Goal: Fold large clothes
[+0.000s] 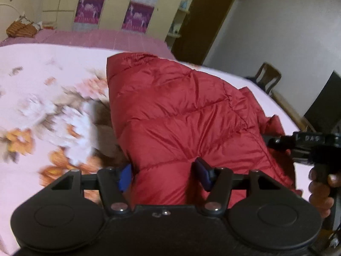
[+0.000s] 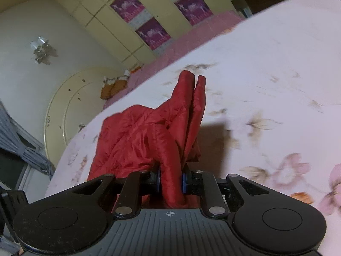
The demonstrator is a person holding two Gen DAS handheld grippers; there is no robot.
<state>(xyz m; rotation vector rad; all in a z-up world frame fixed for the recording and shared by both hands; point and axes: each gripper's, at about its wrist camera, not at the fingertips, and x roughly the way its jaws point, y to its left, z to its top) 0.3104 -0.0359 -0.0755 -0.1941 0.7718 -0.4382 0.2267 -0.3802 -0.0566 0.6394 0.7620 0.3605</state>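
A red quilted jacket [image 1: 181, 115] is lying on the bed [image 1: 53, 68], whose pink flowered cover is spreading out on all sides of it, and both grippers are working at the jacket's near edge. The left gripper [image 1: 166, 175] is standing about half spread, its blue pads [image 1: 126, 177] set on either side of a puffed fold of the jacket; the fabric is bulging up between them, and both pads are pressing against it, so the fold is caught in a wide pinch. The right gripper [image 2: 171, 181] is squeezing a bunched ridge of the same red cloth [image 2: 149, 136] tightly between its nearly closed pads, with the rest of the jacket trailing away from it across the bed. Seen from the left wrist, the right gripper's black body and the hand [image 1: 321, 183] holding it are sitting just beside the jacket's right edge. A cream wardrobe [image 1: 115, 4] with purple panels is standing beyond the far side of the bed.
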